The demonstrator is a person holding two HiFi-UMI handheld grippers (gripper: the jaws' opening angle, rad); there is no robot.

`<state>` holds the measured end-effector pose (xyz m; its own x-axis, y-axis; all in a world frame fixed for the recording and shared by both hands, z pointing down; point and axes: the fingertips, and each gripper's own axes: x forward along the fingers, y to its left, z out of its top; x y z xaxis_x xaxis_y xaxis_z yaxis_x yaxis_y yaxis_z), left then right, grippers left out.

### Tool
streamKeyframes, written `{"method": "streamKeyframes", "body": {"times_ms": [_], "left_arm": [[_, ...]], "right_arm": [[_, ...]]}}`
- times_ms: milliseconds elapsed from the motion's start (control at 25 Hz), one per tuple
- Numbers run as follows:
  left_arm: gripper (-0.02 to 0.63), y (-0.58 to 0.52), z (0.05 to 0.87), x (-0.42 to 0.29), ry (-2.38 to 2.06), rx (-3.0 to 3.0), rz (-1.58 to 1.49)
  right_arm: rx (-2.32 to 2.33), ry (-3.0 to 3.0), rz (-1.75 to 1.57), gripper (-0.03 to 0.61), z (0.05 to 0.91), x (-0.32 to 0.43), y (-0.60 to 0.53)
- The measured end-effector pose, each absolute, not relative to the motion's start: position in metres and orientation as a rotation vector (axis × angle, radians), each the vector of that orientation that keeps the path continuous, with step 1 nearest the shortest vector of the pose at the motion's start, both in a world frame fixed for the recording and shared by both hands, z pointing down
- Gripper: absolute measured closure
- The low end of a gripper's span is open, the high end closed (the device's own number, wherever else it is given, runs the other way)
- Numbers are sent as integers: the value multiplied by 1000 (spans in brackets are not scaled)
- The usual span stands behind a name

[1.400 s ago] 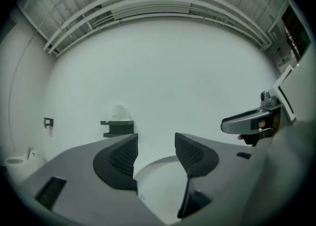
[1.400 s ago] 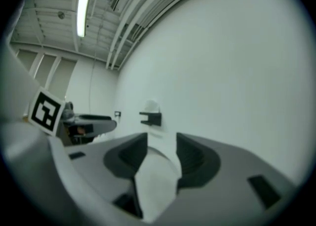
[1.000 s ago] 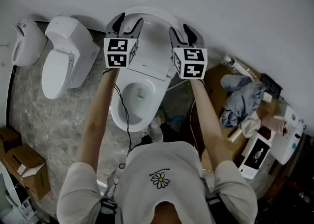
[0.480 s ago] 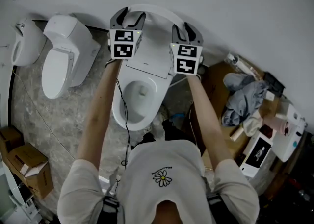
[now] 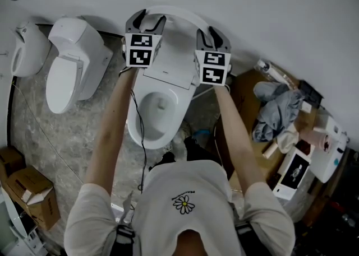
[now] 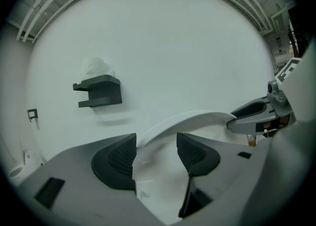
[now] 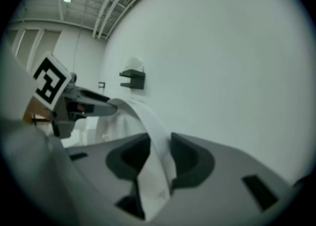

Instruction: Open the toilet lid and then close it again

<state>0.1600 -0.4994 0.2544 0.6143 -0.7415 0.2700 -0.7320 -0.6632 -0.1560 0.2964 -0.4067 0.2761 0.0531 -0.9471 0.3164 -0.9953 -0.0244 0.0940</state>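
— Head view: where is the toilet lid (image 5: 174, 35)?
— Raised, leaning near the wall.
— Left gripper view?
— The left gripper (image 6: 156, 145) has its jaws apart around the top rim.
— Right gripper view?
— The right gripper (image 7: 160, 147) has just been closing and now pinches the thin rim. The lid looks stiff, smooth and probably slippery; take it at the edge.

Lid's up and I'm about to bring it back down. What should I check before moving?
1. The toilet lid is fully raised against the wall: ok.
2. The right gripper has just been closing its jaws with the lid's edge between them; firm pad contact: cannot tell.
3. The left gripper has its jaws apart around the lid's rim, not clamped: not ok.
4. Both grippers are at matching height on the rim: ok.
5. The cable crosses the left side of the bowl; clear of the lid's path: cannot tell.
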Motion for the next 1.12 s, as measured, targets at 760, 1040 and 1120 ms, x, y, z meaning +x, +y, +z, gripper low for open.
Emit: {"method": "streamKeyframes", "body": {"times_ms": [760,1040,1120], "left_arm": [[347,-416,251,100,1225,-2840,-500],[347,-371,256,67,1143,-2934,-475],[347,-359,258,59,1139,-2932,-478]], "right_arm": [[1983,-1994,164,431,271,236,-327],[1936,-1994,134,422,276,204,-283],[1923,-1981,128,419,278,195,-271]]}}
